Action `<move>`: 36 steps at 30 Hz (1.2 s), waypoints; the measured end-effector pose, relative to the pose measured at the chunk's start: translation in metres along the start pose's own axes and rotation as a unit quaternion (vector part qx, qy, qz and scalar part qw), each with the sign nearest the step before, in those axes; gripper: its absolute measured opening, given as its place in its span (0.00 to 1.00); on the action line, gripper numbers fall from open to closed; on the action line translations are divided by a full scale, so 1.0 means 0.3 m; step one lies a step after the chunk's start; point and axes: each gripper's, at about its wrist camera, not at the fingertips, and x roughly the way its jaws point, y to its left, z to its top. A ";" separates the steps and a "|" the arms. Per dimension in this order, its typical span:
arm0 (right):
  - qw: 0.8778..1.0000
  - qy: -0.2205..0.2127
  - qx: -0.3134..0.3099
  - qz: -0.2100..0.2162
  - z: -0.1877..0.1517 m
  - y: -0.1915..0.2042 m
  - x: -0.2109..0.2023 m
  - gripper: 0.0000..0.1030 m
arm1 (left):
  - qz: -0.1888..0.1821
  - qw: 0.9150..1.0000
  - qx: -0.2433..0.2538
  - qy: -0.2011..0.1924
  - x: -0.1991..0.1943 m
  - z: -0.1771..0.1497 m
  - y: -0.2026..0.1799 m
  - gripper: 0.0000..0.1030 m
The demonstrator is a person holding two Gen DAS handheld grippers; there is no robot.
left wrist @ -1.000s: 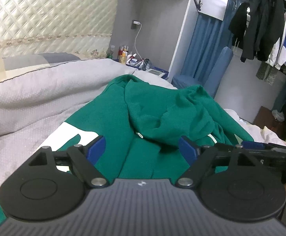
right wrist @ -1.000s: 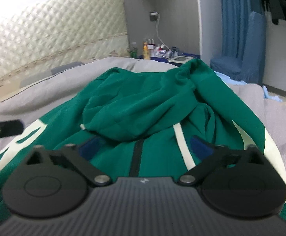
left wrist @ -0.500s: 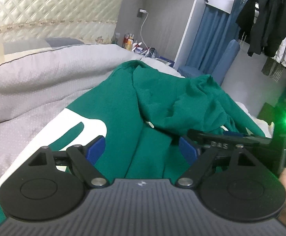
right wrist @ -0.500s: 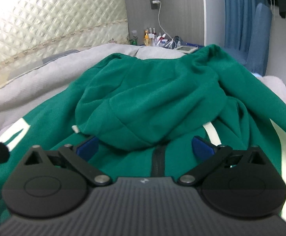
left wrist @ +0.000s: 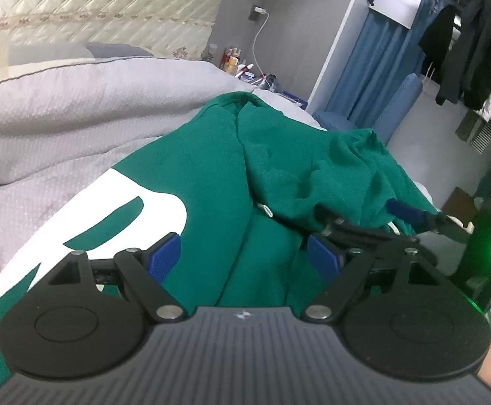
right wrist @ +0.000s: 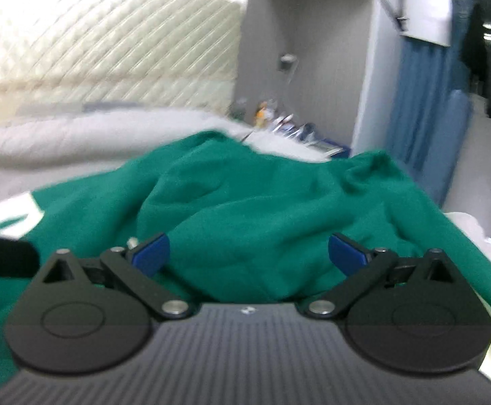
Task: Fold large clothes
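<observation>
Green hoodie (left wrist: 211,182) lies spread on the grey bedcover (left wrist: 59,125), hood bunched toward the far end. Left gripper (left wrist: 243,258) hangs low over its front, jaws wide, nothing between them. Right gripper (right wrist: 248,253) is just short of the hood, also wide and empty. Versus a second ago: both sit lower and closer to the fabric; right view now blurred.

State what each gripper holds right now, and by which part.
Nothing is held. The left gripper and right gripper both stand open above the green hoodie, pads clear of the cloth.
</observation>
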 end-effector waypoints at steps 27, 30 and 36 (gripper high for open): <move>0.997 0.022 0.034 -0.062 0.675 -0.308 0.588 0.22 | -0.004 0.999 0.019 -0.027 0.110 -0.019 -0.005 0.83; 0.995 -0.007 0.018 -0.096 0.770 -0.336 0.697 0.22 | -0.024 0.999 0.002 -0.038 0.136 -0.037 0.006 0.86; 0.991 -0.005 0.031 -0.130 0.804 -0.402 0.961 0.22 | -0.029 0.997 0.014 -0.069 0.174 -0.056 -0.014 0.86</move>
